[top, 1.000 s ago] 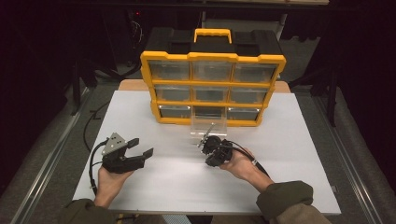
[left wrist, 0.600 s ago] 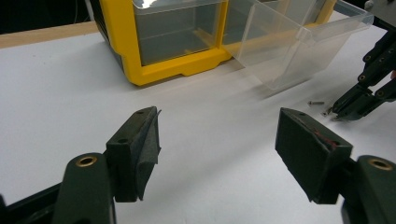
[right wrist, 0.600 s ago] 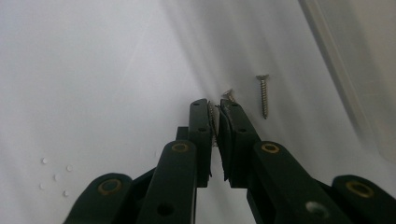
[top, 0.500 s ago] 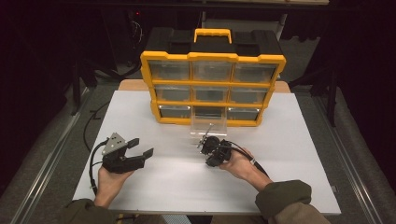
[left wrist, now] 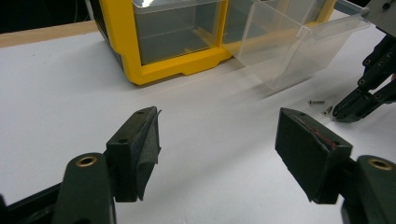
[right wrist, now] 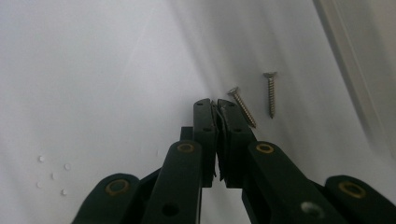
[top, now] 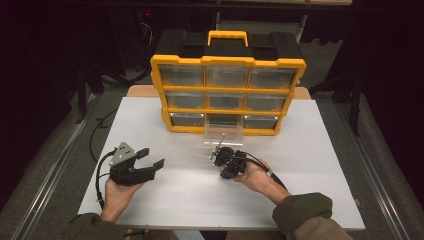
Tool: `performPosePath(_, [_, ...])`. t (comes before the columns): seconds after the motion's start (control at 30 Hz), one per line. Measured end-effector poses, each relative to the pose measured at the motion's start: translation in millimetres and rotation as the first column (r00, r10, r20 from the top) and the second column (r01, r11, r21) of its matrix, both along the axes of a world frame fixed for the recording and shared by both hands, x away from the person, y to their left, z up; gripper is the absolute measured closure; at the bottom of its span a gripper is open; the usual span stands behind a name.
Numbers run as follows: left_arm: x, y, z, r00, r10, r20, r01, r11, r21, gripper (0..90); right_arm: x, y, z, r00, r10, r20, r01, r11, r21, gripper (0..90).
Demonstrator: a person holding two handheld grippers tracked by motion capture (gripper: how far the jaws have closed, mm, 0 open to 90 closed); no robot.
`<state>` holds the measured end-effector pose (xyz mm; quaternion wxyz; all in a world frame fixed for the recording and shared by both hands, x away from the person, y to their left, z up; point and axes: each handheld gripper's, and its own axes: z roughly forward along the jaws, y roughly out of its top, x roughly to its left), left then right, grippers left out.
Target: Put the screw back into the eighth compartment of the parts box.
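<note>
Two screws lie on the white table (top: pixel 150 125), just in front of the pulled-out clear drawer (top: pixel 223 134). In the right gripper view the nearer screw (right wrist: pixel 243 107) lies slanted, head toward 11 o'clock, its lower shank touching or just beside the outer edge of the right-hand jaw tip; whether it is pinched I cannot tell, since it lies alongside the jaws, not between the pads. The second screw (right wrist: pixel 270 93) lies just beside the first at its 2 o'clock, nearly upright in that view, head at 12 o'clock, apart from the jaws. The right gripper (right wrist: pixel 215 103) has its jaws pressed together with nothing visible between them; they have just been closing the last bit. In the high view the right gripper (top: pixel 218 156) points toward 11 o'clock, tips down at the table just short of the drawer's front edge. The drawer stands out from the bottom-row middle slot of the yellow organizer (top: pixel 227 62), which stands at the 12 o'clock end of the table. The left gripper (top: pixel 152 157) sits at 9 o'clock from the right one, well apart, resting in the left hand (top: pixel 116 196) with jaws wide open and empty, pointing toward 3 o'clock. In the left gripper view both screws (left wrist: pixel 316 101) appear tiny by the right gripper's tips.
</note>
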<state>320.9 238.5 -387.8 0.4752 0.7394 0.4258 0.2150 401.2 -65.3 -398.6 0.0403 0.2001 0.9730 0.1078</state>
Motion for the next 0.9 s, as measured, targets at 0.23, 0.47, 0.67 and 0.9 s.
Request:
performPosePath(0.23, [0.0, 0.1, 0.0, 1.0000, -0.001, 0.000, 0.001, 1.0000, 0.001, 31.1, -1.8, 0.8, 0.3, 1.0000, -0.005, 0.007, 0.005, 1.000, -0.002, 89.4])
performPosePath(0.47, [0.3, 0.0, -0.1, 1.0000, -0.002, -0.001, 0.002, 1.0000, 0.003, 31.1, -3.7, 0.1, 3.4, 1.0000, 0.001, 0.009, -0.001, 1.000, 0.018, 89.5])
performPosePath(0.67, [0.4, -0.1, -0.3, 1.0000, 0.000, 0.000, 0.000, 1.0000, 0.002, 31.1, -6.5, -3.8, 11.3, 0.9998, 0.013, 0.017, -0.014, 0.999, 0.034, 89.5])
performPosePath(0.9, [0.4, -0.2, -0.3, 1.0000, 0.000, -0.001, 0.000, 1.0000, 0.002, 31.1, -10.2, -12.8, 27.0, 0.9996, -0.001, 0.027, 0.000, 0.998, 0.064, 89.5])
